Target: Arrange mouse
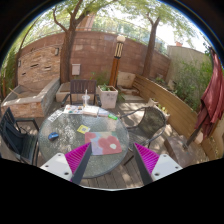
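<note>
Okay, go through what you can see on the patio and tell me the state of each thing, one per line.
gripper: open, held above the table, nothing between its fingers
round glass table: upright, with small items lying on top
red pad: lying flat on the table, ahead of the fingers
white planter: upright beyond the table, holding a plant
chair: upright beside the table, empty

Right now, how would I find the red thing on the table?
Start at the round glass table on the patio, in front of the brick wall. Just beyond the open hand-held gripper, a flat red mat lies nearest its fingers. It is the only red item on the table.
</note>
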`<state>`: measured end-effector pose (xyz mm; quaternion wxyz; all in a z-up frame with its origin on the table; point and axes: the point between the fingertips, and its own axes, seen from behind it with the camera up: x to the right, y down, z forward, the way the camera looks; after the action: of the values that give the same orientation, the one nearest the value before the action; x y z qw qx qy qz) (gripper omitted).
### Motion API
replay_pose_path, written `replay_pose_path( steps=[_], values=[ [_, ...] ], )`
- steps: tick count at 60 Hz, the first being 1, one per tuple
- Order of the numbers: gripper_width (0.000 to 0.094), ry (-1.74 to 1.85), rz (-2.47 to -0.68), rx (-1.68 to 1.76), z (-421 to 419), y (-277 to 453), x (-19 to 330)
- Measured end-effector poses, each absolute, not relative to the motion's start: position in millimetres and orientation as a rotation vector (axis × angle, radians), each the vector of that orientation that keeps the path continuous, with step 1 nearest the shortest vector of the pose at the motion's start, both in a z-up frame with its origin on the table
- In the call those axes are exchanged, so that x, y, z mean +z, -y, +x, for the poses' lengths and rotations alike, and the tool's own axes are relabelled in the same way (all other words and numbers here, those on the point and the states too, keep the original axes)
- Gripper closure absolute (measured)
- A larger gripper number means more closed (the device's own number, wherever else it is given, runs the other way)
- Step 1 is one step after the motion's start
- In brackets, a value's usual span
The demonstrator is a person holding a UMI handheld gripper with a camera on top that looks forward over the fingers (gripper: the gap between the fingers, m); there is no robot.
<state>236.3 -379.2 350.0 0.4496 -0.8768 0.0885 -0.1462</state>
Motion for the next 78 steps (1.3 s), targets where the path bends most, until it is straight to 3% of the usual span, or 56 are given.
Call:
replay_pose_path(
  steps=[10, 11, 12, 17, 18, 29, 41, 56, 78],
  values=[
    [0.0092, -0.245, -2.216, -0.354, 238.7, 382.2, 308.8],
    [0.0092, -0.247, -2.229, -0.362, 236.5, 389.0, 322.4],
    [0.0091, -0.247, -2.233, -0.357, 237.5, 382.5, 298.6],
    [0.0087, -0.25, -2.282, -0.342, 229.3, 384.1, 260.1],
    [0.0082, -0.25, -2.298, -0.34, 223.9, 394.4, 265.1],
    [0.0083, -0.189, -2.402, -0.199, 154.1, 369.1, 146.0],
    [0.008, -0.032, -2.381, -0.039, 37.2, 291.2, 63.3],
    [0.0082, 0.075, -2.306, 0.077, -77.6, 155.0, 11.8],
    [0.01, -0.005, -2.327, 0.063, -105.1, 38.1, -10.3]
  ],
)
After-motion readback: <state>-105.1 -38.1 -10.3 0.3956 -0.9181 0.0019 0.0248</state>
